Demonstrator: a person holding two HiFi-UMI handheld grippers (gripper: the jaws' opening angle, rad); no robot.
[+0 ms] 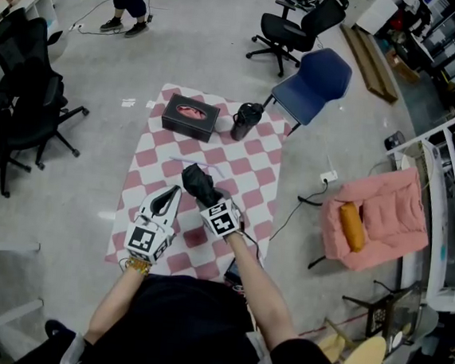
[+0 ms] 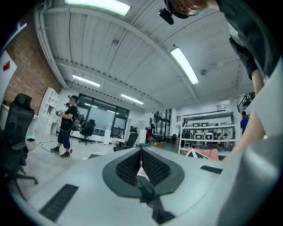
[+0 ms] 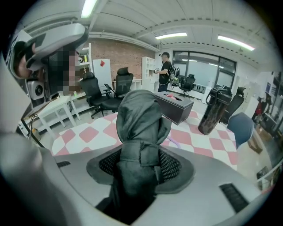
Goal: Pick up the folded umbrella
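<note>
The folded umbrella (image 1: 198,183) is black, wrapped in its strap, and hangs above the red-and-white checked mat (image 1: 156,159). My right gripper (image 1: 204,195) is shut on it. In the right gripper view the umbrella (image 3: 139,117) sticks out forward and up between the dark pads (image 3: 170,165), filling the gap of the right gripper (image 3: 140,164). My left gripper (image 1: 175,192) sits just left of it over the mat, pointing level. In the left gripper view the left gripper (image 2: 140,151) has its ribbed pads meeting at the tip with nothing between them.
A black box (image 1: 190,117) and a dark bottle (image 1: 246,121) stand at the mat's far edge. A blue chair (image 1: 313,80) stands behind them and black office chairs (image 1: 26,94) at the left. A pink seat (image 1: 380,217) is at the right. A person (image 1: 129,0) stands far back.
</note>
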